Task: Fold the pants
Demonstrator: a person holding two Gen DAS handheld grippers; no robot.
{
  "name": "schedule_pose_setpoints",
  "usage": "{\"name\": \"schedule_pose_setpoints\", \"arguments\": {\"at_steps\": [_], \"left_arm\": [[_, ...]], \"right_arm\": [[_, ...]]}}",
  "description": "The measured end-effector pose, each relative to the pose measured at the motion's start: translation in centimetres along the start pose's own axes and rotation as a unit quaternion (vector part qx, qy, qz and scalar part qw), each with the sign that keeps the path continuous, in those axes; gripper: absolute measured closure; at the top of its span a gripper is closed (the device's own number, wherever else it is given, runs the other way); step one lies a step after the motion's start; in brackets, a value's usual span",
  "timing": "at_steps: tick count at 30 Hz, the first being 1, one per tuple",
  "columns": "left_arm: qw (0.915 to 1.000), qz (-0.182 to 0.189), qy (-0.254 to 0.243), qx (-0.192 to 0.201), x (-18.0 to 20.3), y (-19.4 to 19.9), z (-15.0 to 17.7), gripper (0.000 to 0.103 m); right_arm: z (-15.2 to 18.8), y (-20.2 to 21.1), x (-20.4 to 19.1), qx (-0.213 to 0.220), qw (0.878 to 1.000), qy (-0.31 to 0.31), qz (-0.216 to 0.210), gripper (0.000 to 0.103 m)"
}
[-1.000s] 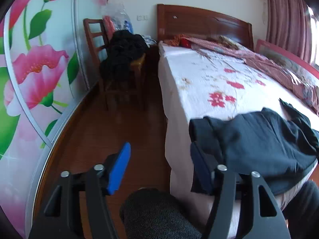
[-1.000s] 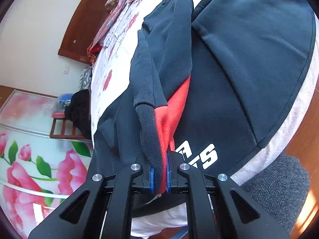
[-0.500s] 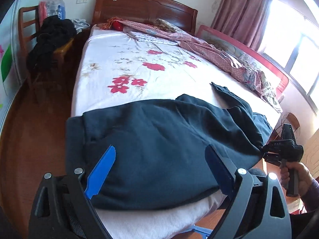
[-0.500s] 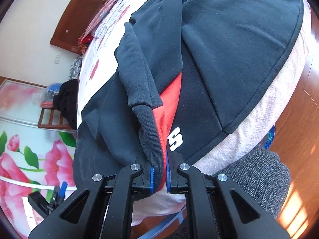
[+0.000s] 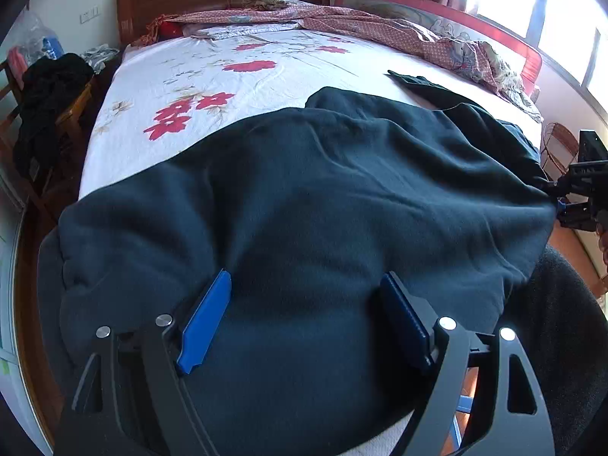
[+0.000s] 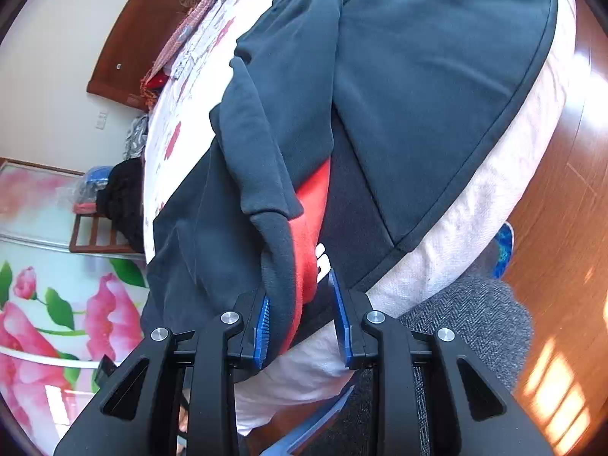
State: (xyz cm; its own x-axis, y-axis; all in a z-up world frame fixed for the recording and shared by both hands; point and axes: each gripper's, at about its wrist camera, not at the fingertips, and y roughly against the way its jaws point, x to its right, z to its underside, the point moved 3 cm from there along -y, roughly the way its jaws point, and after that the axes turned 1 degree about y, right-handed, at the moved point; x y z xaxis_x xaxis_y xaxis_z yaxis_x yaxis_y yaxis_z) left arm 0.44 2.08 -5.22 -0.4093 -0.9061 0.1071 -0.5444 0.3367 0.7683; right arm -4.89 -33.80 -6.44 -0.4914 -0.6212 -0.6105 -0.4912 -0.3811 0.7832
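Pants [image 5: 304, 197] lie across the bed's [image 5: 212, 76] near edge: left gripper [image 5: 304, 319], closing but empty, sits over their middle; right gripper [image 6: 300, 315], opening, brackets the cuff [image 6: 279, 262].

Left tongs [image 5: 304, 315]: pointing steeply down, jaws wide apart and closing; blue pads [image 5: 205, 323] sit over dark cloth, not pinching it.
Left tongs, frame: black arms with silver pivot screws fill the bottom of the left wrist view.
Right tongs [image 6: 302, 315]: pointing steeply down, jaws opening; a dark cuff with red lining lies between them, against the left-hand pad [image 6: 262, 326], clear of the other.
Right tongs, in left wrist view: black body at the right edge [image 5: 581, 193], jaws hidden there.
Person: a knee in grey fabric [image 6: 467, 326] just below the right tongs.
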Motion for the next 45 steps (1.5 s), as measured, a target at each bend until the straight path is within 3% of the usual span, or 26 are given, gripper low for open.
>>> {"name": "schedule_pose_setpoints", "arguments": {"at_steps": [4,6,8,10,12,16,18,19,20,21,22,23,25,26,29,30,32,35,37,40,42,45], "left_arm": [[0.9999,0.005,0.010,-0.009,-0.5,0.5,0.3,0.023],[0.9999,0.001,0.010,-0.009,-0.5,0.5,0.4,0.022],[0.9999,-0.003,0.007,-0.007,-0.4,0.3,0.4,0.022],[0.9999,-0.002,0.011,-0.006,-0.5,0.2,0.2,0.022],[0.9999,-0.003,0.010,-0.005,-0.4,0.3,0.2,0.022],[0.9999,-0.005,0.012,0.000,-0.4,0.3,0.3,0.022],[0.9999,-0.006,0.012,0.000,-0.4,0.2,0.2,0.021],[0.9999,-0.007,0.011,0.000,-0.3,0.2,0.2,0.020],[0.9999,-0.008,0.010,0.000,-0.3,0.2,0.2,0.020],[0.9999,-0.007,0.010,0.000,-0.3,0.2,0.2,0.020],[0.9999,-0.006,0.010,0.000,-0.3,0.2,0.2,0.020],[0.9999,-0.005,0.010,0.000,-0.3,0.2,0.2,0.020],[0.9999,-0.005,0.010,0.000,-0.3,0.2,0.2,0.019],[0.9999,-0.003,0.010,0.000,-0.2,0.2,0.2,0.018],[1.0000,-0.004,0.007,-0.001,-0.1,0.0,0.1,0.016],[1.0000,-0.005,0.007,-0.001,-0.1,0.0,0.1,0.016],[1.0000,-0.004,0.008,-0.001,0.0,0.0,0.1,0.015],[1.0000,-0.006,0.007,0.000,0.0,0.0,0.1,0.015],[1.0000,-0.005,0.007,0.000,0.0,0.0,0.1,0.015],[1.0000,-0.003,0.009,-0.001,0.0,-0.1,0.0,0.014],[1.0000,-0.005,0.008,-0.003,0.1,-0.2,-0.1,0.012],[0.9998,-0.016,-0.002,-0.008,0.6,-0.4,-0.1,0.010]], "right_arm": [[-1.8,3.1,-1.9,0.030,0.998,0.032,0.042,0.072],[-3.5,4.9,-3.4,0.073,0.991,0.062,0.098,0.060],[-5.7,4.9,-6.9,0.115,0.973,0.148,0.135,0.044],[-8.4,3.2,-10.9,0.160,0.943,0.226,0.181,0.034],[-10.8,-0.5,-14.9,0.182,0.908,0.311,0.211,0.034],[-14.7,-10.9,-18.7,0.125,0.836,0.427,0.322,0.034],[-15.6,-15.6,-18.6,0.111,0.771,0.476,0.409,0.034],[-15.9,-17.3,-18.6,0.093,0.755,0.493,0.422,0.035],[-16.1,-18.8,-18.0,0.065,0.744,0.506,0.430,0.054],[-16.2,-19.5,-17.8,0.053,0.737,0.518,0.432,0.062],[-16.5,-19.5,-18.0,0.056,0.731,0.522,0.435,0.101],[-17.0,-19.4,-17.9,0.045,0.735,0.516,0.438,0.100],[-18.3,-17.5,-18.3,0.055,0.767,0.494,0.407,0.100],[-19.1,-15.4,-18.7,0.077,0.787,0.476,0.386,0.100],[-22.6,-5.8,-19.0,0.167,0.877,0.369,0.260,0.100],[-23.6,-2.0,-17.9,0.198,0.898,0.328,0.218,0.100],[-24.8,5.2,-14.2,0.252,0.926,0.240,0.146,0.100],[-25.0,12.8,-4.9,0.302,0.942,0.116,0.094,0.100],[-24.3,14.6,2.2,0.310,0.945,0.043,0.094,0.100],[-22.2,12.3,13.0,0.275,0.956,-0.073,0.079,0.100],[-20.0,9.3,17.8,0.246,0.957,-0.118,0.102,0.100],[-17.5,8.4,20.7,0.279,0.943,-0.177,0.024,0.100]]}}
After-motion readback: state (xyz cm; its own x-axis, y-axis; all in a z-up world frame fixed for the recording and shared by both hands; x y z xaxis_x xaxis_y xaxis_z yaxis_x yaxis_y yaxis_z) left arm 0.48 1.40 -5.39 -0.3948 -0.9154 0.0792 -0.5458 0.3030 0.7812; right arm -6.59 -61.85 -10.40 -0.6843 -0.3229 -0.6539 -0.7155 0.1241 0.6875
